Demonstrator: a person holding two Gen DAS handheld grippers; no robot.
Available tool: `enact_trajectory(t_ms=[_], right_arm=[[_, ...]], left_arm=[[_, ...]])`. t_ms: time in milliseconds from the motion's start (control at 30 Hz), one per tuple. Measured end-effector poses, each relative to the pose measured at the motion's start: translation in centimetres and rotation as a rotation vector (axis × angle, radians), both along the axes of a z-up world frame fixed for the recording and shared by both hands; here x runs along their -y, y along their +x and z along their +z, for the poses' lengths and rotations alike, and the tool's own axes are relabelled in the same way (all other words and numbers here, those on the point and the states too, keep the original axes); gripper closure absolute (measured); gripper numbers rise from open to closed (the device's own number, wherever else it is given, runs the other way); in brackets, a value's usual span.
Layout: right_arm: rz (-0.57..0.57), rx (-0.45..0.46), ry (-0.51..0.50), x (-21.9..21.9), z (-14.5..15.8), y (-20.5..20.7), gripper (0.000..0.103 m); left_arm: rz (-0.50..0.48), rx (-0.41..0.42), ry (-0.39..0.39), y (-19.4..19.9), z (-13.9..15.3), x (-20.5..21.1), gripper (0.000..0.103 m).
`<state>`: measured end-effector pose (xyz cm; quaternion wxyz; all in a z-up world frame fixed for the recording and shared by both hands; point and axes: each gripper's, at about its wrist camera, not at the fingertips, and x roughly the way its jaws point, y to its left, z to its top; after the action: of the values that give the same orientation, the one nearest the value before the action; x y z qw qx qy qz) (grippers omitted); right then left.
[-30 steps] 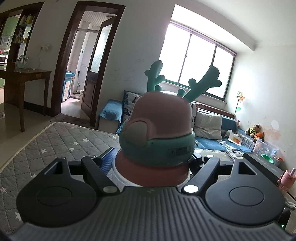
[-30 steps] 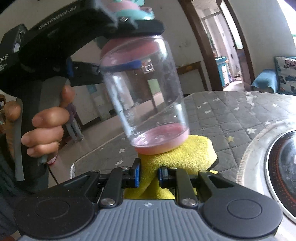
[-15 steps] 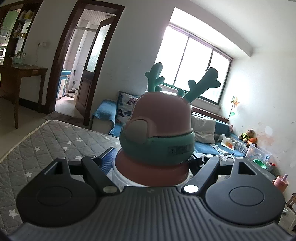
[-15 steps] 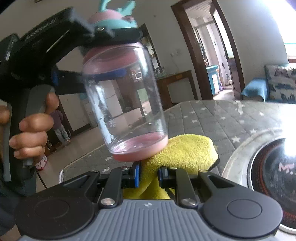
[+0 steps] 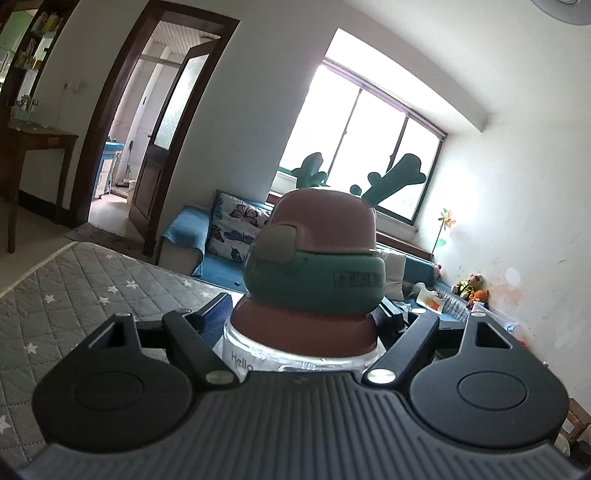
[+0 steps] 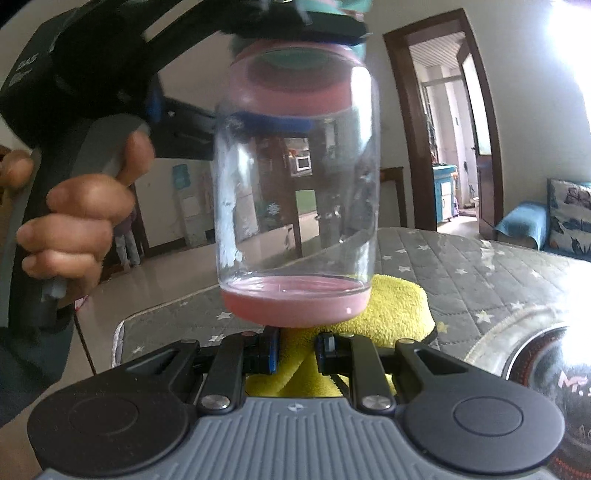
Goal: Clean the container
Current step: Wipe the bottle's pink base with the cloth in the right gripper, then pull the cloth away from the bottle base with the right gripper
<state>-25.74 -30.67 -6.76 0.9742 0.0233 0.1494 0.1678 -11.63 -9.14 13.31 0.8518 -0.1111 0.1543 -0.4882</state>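
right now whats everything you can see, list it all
bottle: 1, clear with pink base, held up in left gripper
bottle lid: 1, pink and green, antlers, on bottle
cloth: 1, yellow, under bottle base, in right gripper
quilted cover: 1, grey with stars, on table
induction cooker: 1, black, right edge
sofa: 1, blue, under window
hand: 1, around left gripper's handle
left gripper: 1, black, shut on bottle
right gripper: 1, black, shut on cloth

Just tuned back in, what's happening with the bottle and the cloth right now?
A person works both handheld grippers. The left gripper is clamped on the neck of the clear bottle with the pink antlered lid, holding it upright in the air. The right gripper pinches a yellow cloth against the bottle's pink base, above the grey quilted surface.
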Motion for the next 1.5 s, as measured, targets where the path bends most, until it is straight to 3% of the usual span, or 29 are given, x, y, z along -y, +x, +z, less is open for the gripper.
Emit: enact_trajectory(t_ms=[200, 733, 1200, 1500], right_arm=[[0.029, 0.006, -0.025, -0.8, -0.4, -0.8, 0.085], [-0.052, -0.027, -0.007, 0.0, -1.1, -1.5, 0.085], [-0.163, -0.036, -0.007, 2.1, -0.6, -1.5, 0.085], [-0.218, -0.044, -0.010, 3.3, -0.1, -1.1, 0.085]], left_arm=[[0.005, 0.003, -0.010, -0.1, -0.1, -0.3, 0.024], [0.033, 0.028, 0.009, -0.7, -0.9, -0.9, 0.024], [0.120, 0.007, 0.059, 1.4, -3.1, -0.8, 0.024], [0.183, -0.009, 0.048, 4.6, -4.7, 0.6, 0.024]])
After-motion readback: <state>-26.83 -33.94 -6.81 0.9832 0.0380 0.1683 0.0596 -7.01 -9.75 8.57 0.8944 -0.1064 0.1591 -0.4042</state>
